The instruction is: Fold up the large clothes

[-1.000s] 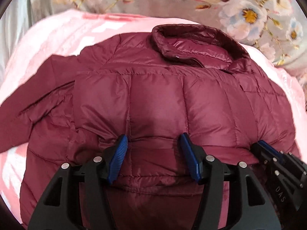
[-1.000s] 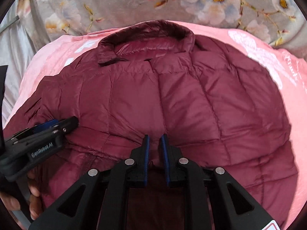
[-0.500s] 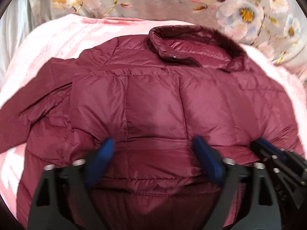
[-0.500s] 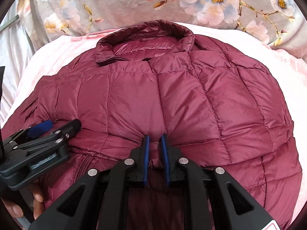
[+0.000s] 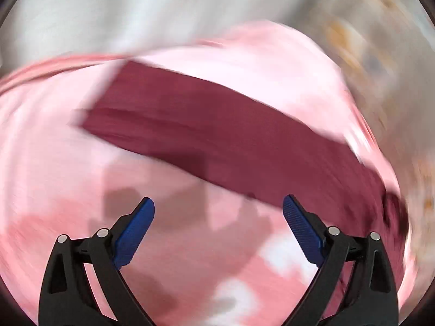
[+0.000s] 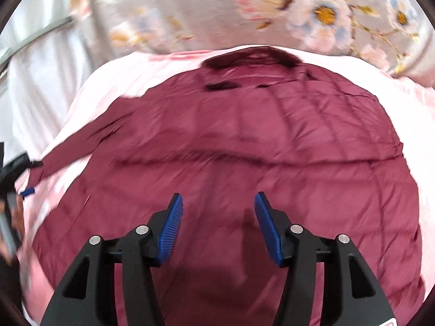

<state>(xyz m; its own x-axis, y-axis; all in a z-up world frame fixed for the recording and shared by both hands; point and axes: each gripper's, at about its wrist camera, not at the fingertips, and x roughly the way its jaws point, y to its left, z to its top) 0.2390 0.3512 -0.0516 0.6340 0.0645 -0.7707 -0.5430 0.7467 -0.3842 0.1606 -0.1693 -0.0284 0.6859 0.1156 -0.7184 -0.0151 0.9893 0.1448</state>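
Now both tools off jacket

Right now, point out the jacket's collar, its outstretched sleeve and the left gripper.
collar (image 6: pixel 250 57), right wrist view, on the dark raised rim at the far end.
sleeve (image 5: pixel 217 130), left wrist view, on the blurred middle of its length.
left gripper (image 5: pixel 217 228), left wrist view, midway between the blue fingertips.

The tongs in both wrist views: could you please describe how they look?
The left tongs and right tongs look alike: two black plastic arms with triangular cut-outs, each ending in a blue ribbed pad. Round silver rivets sit at the joints, two per side. A red-edged label shows at the right tongs' lower corner; its text is cut off. No cables or sleeves are visible.
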